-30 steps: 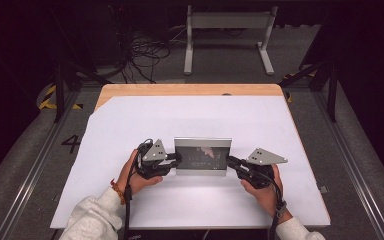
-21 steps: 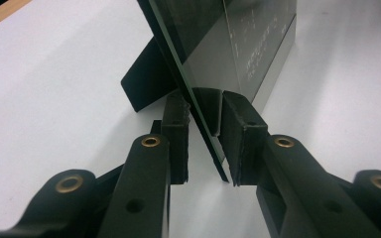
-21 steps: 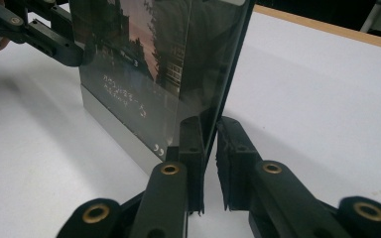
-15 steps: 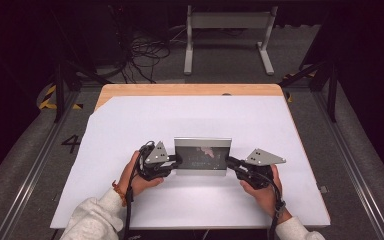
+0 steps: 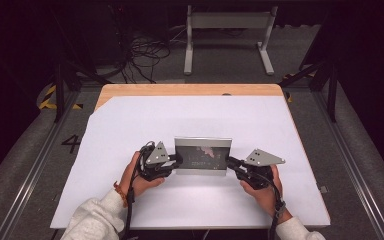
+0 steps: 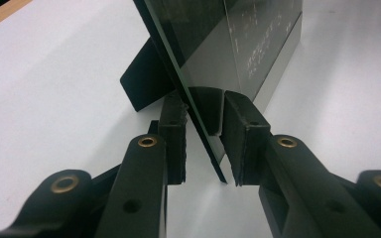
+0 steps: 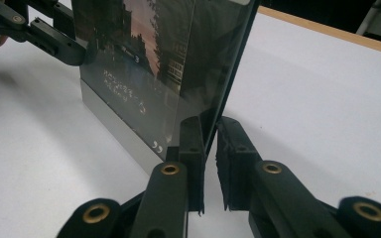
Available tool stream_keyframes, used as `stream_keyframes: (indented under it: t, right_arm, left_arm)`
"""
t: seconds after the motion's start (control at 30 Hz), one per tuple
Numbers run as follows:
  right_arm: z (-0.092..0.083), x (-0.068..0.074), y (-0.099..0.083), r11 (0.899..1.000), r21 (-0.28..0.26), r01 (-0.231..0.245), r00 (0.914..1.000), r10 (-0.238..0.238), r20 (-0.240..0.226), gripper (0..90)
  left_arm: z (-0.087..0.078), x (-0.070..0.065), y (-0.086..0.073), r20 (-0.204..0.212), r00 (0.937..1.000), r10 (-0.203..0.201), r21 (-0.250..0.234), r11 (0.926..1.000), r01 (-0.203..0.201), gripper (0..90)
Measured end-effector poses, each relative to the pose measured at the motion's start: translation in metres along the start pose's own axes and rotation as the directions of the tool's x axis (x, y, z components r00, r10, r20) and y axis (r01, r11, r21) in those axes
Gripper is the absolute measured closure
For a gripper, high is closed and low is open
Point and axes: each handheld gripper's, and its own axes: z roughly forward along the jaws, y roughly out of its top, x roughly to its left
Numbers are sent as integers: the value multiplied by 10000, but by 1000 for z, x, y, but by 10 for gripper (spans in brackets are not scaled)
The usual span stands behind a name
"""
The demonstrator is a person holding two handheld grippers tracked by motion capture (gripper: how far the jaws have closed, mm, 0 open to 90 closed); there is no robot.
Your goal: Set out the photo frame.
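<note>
White sheeting (image 5: 130, 125) covered the table, with dark floor and cables across the top of the high view. A glazed picture frame (image 5: 202, 154) stood upright at lower centre of that view, its black rear stand (image 6: 144, 82) visible at centre left of the left gripper view. The left gripper (image 5: 176, 161) straddled the frame's left edge with narrow jaws; one pad touched the back, the front pad showed a sliver of gap (grip judged partial). The right gripper (image 5: 231, 164) sat at the right edge, jaws narrow and closed on the glass. To move it well, both grips should be firm and low, and the lift level and simultaneous, since the thin pane could pivot or slip.
</note>
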Motion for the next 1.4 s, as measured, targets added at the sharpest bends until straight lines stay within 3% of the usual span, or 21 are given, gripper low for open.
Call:
stream_keyframes:
  t: [0.53, 0.77, 0.93, 1.33, 1.4]
  right_arm:
    - [-5, 0, -1, 9991, 218, 358, 9992, -362, 191, 808]
    - [-9, 3, 0, 9983, 327, 491, 9985, -498, 213, 790]
    - [-11, 6, 1, 9976, 371, 588, 9979, -598, 255, 751]
    - [-24, 10, -9, 9934, 630, 957, 9953, -947, -184, 655]
    - [-25, 11, -11, 9916, 695, 1095, 9940, -1088, -136, 634]
  left_arm:
    - [-9, 1, -5, -123, 9999, -9, -51, 10000, 8, 707]
    - [-21, -2, -10, -124, 9998, -170, -207, 9996, 167, 645]
    - [-28, -5, -15, -215, 9995, -218, -167, 9996, 215, 613]
    - [-39, -15, -33, -212, 9992, -352, 14, 9994, 352, 510]
    - [-40, -19, -35, -298, 9995, -127, 157, 9998, 131, 497]
